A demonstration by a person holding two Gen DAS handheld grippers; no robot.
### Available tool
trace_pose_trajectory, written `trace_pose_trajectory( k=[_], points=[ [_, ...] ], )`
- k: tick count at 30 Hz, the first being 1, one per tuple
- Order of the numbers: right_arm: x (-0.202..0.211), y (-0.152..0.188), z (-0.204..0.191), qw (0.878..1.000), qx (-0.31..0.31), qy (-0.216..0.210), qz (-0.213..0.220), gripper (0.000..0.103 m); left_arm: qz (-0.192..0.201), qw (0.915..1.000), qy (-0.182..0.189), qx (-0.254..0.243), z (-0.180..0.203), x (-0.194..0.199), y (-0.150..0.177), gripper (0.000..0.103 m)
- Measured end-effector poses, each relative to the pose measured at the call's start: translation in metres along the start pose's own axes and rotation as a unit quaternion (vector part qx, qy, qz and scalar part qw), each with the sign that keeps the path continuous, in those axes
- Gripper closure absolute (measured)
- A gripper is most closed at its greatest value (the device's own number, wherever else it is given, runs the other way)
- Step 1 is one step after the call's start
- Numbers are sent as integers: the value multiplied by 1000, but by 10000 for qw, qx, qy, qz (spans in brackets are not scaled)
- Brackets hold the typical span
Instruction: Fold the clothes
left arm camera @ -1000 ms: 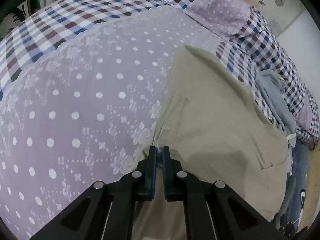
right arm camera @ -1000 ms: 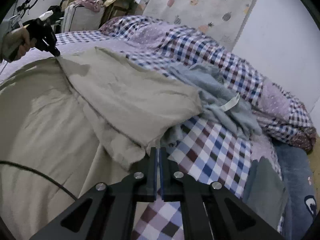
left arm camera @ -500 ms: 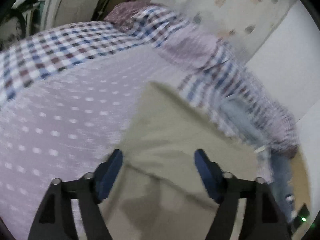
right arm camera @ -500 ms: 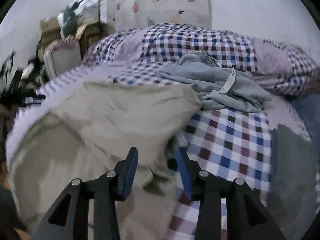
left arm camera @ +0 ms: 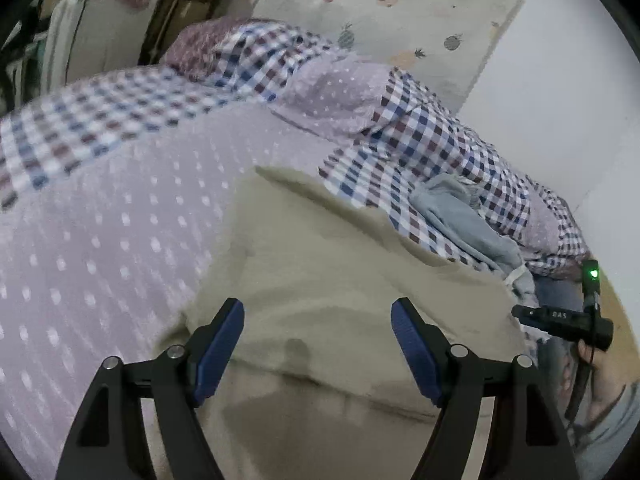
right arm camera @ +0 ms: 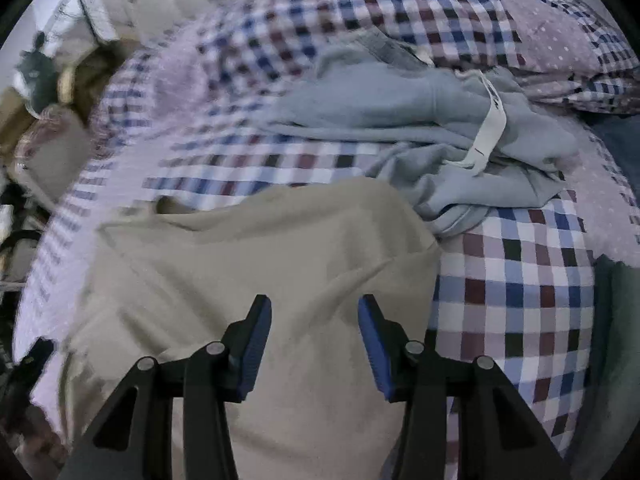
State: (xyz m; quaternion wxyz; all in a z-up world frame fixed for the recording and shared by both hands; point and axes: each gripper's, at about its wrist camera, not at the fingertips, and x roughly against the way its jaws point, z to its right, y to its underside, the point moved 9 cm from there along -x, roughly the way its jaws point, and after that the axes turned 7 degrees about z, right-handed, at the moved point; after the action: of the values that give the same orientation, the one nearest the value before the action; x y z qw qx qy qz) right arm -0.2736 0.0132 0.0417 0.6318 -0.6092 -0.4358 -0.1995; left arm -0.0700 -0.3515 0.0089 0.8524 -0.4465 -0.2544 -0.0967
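Note:
A beige garment [left arm camera: 320, 280] lies folded over on the bed, its top layer ending in a soft edge near the bottom of the left wrist view. My left gripper [left arm camera: 318, 312] hovers above it, open wide, with nothing between its blue pads. In the right wrist view the same beige garment [right arm camera: 260, 248] fills the lower middle. My right gripper [right arm camera: 314, 308] is open over it and holds nothing. The right gripper's black body and a hand [left arm camera: 576, 328] show at the right edge of the left wrist view.
A crumpled grey-blue garment [right arm camera: 420, 120] with a white tag lies beyond the beige one. The bed has a lilac dotted cover [left arm camera: 100, 240] and a checked quilt [right arm camera: 520, 288]. Pillows [left arm camera: 340, 92] sit at the head; furniture and boxes [left arm camera: 100, 40] stand past the bed.
Both grippers were shut on the beige garment a second ago; both have let go, opened wide and drawn back above it. The cloth now lies folded over itself.

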Motion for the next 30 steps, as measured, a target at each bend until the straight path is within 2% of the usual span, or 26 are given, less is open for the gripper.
trace_pose_trajectory(
  k=[3, 5, 6, 7, 9, 15, 18, 21, 26, 28, 30],
  points=[
    [-20, -1, 2, 9996, -57, 205, -177, 57, -91, 9999, -57, -90, -4, -8, 4, 23],
    [-30, -1, 4, 9989, -42, 397, -233, 74, -176, 9997, -111, -146, -7, -14, 8, 23],
    [-32, -2, 4, 9987, -22, 455, -219, 90, -219, 9995, -138, -174, -9, -17, 10, 23],
    [-32, -4, 3, 9988, 12, 468, -156, 97, -262, 9993, -164, -202, -10, -19, 13, 23],
    [-30, -8, 1, 9988, 82, 489, -20, 99, -348, 9988, -218, -258, -13, -25, 17, 23],
    [-11, -30, 20, 9972, -306, 501, 469, 100, -605, 9965, -377, -425, -22, -42, 30, 23],
    [-14, -32, 37, 9942, -512, 813, 488, 102, -671, 9957, -429, -464, -24, -45, 33, 23],
    [-23, -26, 57, 9921, -772, 955, 255, 101, -660, 9958, -446, -448, -23, -43, 31, 23],
    [6, -17, 62, 9920, -1041, 506, 506, 95, -642, 9959, -474, -420, -21, -38, 29, 23],
    [27, -4, 57, 9920, -1070, 162, 650, 78, -635, 9960, -485, -409, -21, -36, 28, 23],
    [47, 15, 53, 9915, -1060, -151, 743, 70, -627, 9960, -496, -398, -20, -35, 27, 23]
  ],
)
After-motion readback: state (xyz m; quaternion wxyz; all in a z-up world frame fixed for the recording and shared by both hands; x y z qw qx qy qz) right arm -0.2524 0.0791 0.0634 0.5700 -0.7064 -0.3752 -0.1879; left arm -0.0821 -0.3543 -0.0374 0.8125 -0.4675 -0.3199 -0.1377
